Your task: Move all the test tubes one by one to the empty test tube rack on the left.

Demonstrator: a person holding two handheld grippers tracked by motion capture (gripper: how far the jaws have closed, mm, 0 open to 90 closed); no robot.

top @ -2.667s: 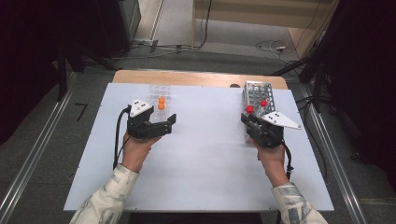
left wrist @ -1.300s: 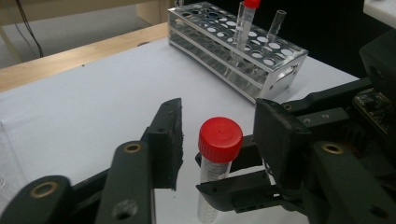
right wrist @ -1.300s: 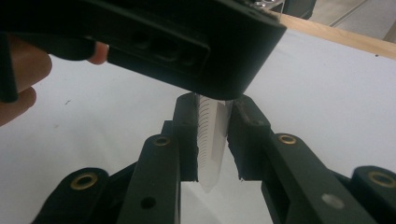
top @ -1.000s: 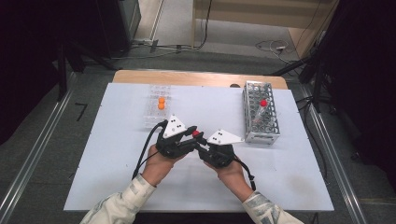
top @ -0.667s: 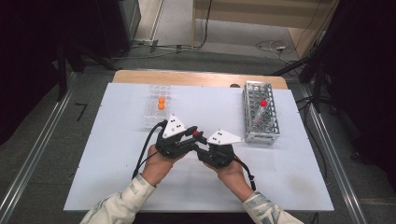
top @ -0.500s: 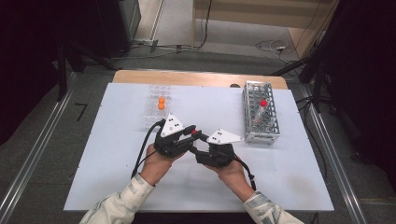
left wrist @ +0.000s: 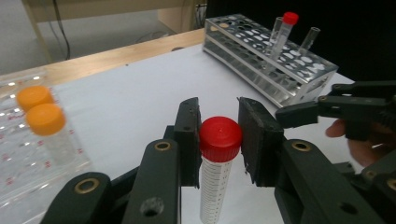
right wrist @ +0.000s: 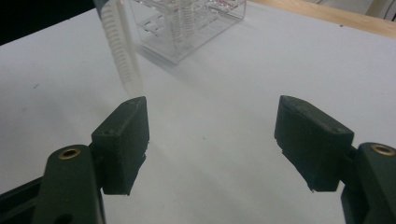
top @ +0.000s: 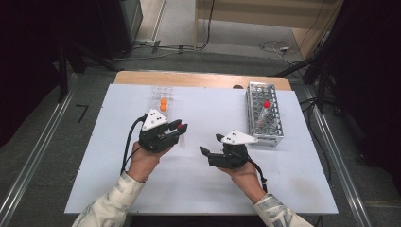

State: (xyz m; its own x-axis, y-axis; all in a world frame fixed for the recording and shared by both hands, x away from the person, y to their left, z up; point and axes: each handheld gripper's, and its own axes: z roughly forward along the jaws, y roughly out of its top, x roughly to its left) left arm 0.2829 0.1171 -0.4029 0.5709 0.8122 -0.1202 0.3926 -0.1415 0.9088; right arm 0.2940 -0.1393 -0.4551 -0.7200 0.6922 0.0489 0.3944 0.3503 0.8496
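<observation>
A clear graduated tube with a red cap (left wrist: 220,137) stands upright between the jaws of my left gripper (left wrist: 218,140), which is shut on it just under the cap. In the high view the left gripper (top: 178,128) is at the table's middle left. My right gripper (top: 211,144) sits a short way to its right and is open. Its jaws have just been opening and nothing is between them (right wrist: 212,135). In the right gripper view the held tube's lower body (right wrist: 122,51) hangs beyond the left jaw, apart from it.
A metal tube rack (top: 264,113) stands at the back right with a red-capped tube (top: 266,105) and uncapped tubes in it. A clear plastic rack (top: 161,94) at the back left holds two orange-capped tubes (top: 163,105). The white table (top: 208,189) has a wooden far edge.
The two grippers were together at the table's middle. The right gripper's jaws have spread wide, and the left gripper has drawn away to the left with the red-capped tube.
</observation>
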